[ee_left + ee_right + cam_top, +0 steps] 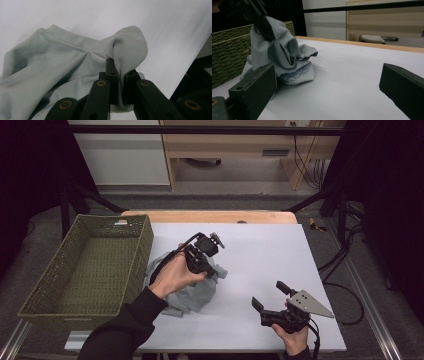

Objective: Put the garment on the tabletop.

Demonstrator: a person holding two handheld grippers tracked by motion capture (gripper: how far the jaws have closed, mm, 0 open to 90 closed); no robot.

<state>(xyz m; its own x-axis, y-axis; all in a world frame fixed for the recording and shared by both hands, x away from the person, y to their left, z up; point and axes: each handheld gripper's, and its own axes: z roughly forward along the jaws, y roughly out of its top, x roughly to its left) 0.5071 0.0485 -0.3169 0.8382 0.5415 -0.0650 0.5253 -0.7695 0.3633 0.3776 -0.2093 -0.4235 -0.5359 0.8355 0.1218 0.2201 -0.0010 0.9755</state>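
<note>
Pinching grey shirt (pixel 62 65) in left tongs (pixel 120 75) (shut), right tongs (pixel 270 296) well apart

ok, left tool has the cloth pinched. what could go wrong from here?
1. The left tool is shut on just a small fold near the hem of the grey garment, so that fold may slip out as it lifts.
2. Most of the garment hangs bunched below, so it could drag and catch on the rim of the woven basket beside it.
3. The right tool is open and apart, giving no support.
</note>
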